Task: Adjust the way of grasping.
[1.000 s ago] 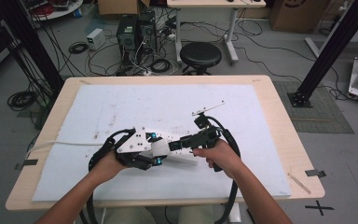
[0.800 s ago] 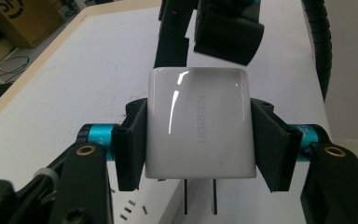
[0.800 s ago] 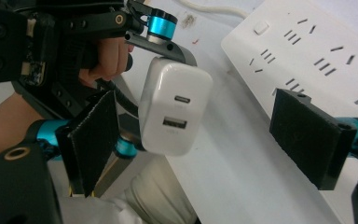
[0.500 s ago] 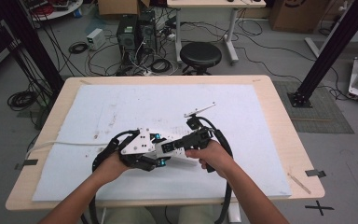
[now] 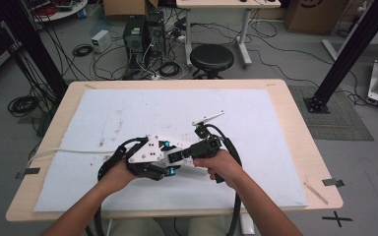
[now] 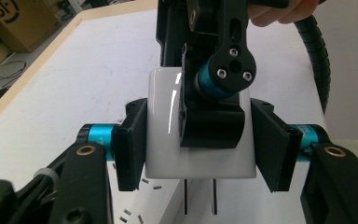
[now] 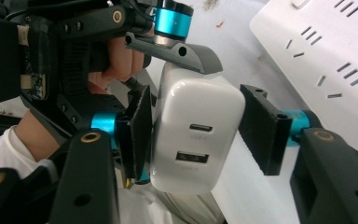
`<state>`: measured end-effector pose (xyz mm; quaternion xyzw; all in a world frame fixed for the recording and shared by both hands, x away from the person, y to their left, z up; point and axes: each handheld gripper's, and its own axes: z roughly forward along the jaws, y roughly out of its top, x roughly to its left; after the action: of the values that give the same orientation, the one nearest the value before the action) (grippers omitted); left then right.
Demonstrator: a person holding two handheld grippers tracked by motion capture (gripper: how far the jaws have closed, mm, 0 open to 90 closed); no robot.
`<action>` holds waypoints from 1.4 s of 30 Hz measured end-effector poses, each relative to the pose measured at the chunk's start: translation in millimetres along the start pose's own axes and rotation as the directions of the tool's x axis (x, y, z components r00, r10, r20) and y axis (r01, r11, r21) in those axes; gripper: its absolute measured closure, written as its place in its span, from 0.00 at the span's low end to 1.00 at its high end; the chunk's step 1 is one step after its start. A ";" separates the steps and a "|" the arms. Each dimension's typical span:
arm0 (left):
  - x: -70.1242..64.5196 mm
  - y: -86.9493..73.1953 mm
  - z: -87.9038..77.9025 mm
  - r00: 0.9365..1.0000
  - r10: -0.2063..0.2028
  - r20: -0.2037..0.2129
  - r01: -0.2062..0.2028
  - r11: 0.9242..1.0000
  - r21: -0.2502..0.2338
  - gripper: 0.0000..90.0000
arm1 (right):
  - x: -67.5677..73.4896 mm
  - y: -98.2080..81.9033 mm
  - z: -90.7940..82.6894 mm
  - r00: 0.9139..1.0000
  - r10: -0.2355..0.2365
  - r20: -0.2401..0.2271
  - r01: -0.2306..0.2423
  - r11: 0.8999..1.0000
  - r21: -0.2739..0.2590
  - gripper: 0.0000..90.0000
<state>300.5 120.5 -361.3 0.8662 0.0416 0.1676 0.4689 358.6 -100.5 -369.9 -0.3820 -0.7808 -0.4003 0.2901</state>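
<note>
Holding a white charger (image 6: 168,140) in our left gripper (image 6: 198,140), we see its two black pads pressed against the charger's sides, with two metal prongs pointing down from its lower face. In the high view, our two hands meet over the near middle of the white mat (image 5: 128,113), the left gripper (image 5: 170,164) and right gripper (image 5: 177,157) nose to nose, so the charger sits between them above the mat.

From the right gripper view, our right gripper (image 7: 196,133) has its jaws on either side of the same charger (image 7: 196,135), whose face shows two ports, one above the other. These jaws have just been closing. One pad touches the charger's side; the other stands a little off it, with a gap showing, so this gripper is not yet clamped.

A white power strip (image 7: 326,60) lies on the mat just behind the charger, its slots facing up.
</note>
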 end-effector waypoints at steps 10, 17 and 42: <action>-1.5 -0.3 0.3 0.999 -0.034 0.002 0.034 0.999 -0.005 0.43 | -0.5 -0.9 0.4 0.999 0.022 -0.026 -0.022 1.000 0.011 0.68; 0.6 -10.8 -9.2 0.991 -0.128 -0.027 0.127 0.992 -0.018 0.26 | -3.0 -6.3 -11.4 1.000 -0.005 0.005 0.005 1.000 -0.029 0.70; 14.3 -62.6 -74.6 0.879 -0.412 -0.242 0.374 0.908 -0.187 0.26 | -25.3 -55.7 -70.1 0.985 -0.066 0.159 0.121 0.923 -0.365 0.70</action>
<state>294.8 218.3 -371.8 0.7741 0.2703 0.1902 0.5400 336.4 -190.7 -375.8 -0.4203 -0.7267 -0.5263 0.1355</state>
